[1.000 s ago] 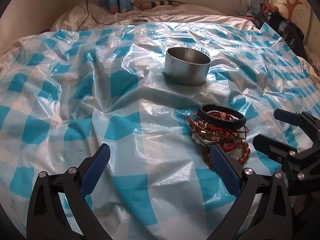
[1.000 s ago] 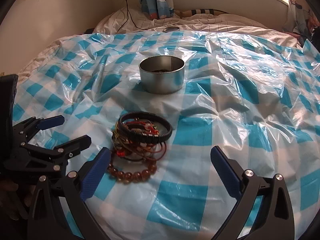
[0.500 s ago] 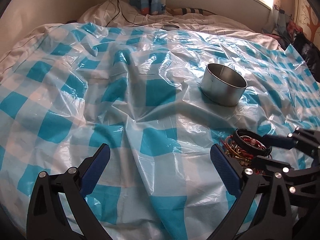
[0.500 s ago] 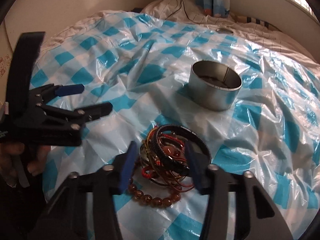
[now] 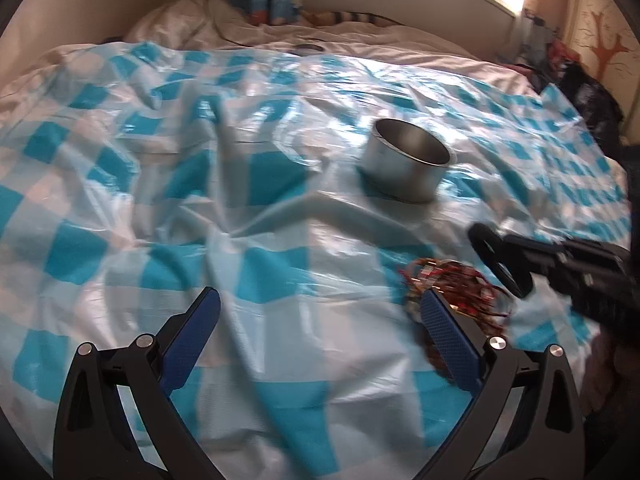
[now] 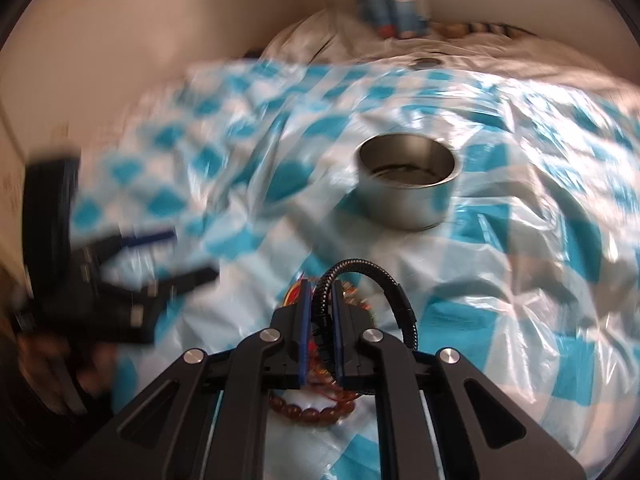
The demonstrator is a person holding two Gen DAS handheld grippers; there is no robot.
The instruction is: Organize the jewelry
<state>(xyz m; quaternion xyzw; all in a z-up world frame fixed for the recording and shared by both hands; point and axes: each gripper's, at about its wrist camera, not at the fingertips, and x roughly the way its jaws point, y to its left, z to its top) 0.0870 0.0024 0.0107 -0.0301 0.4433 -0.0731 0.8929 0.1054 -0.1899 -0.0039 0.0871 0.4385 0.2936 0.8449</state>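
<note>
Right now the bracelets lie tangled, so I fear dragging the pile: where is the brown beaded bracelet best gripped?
Grip the brown beaded bracelet at its near arc, coming from above on the near side; that stretch lies flat and clear of the tangle of red cords.

Bed sheet [image 5: 248, 184] left of metal tin [image 5: 408, 172] bare, passable; bracelet pile [image 5: 452, 286] and right gripper [image 5: 502, 264] crowd near-right side.

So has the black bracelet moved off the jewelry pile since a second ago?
Yes. The black bracelet is lifted above the jewelry pile, toward the metal tin.
</note>
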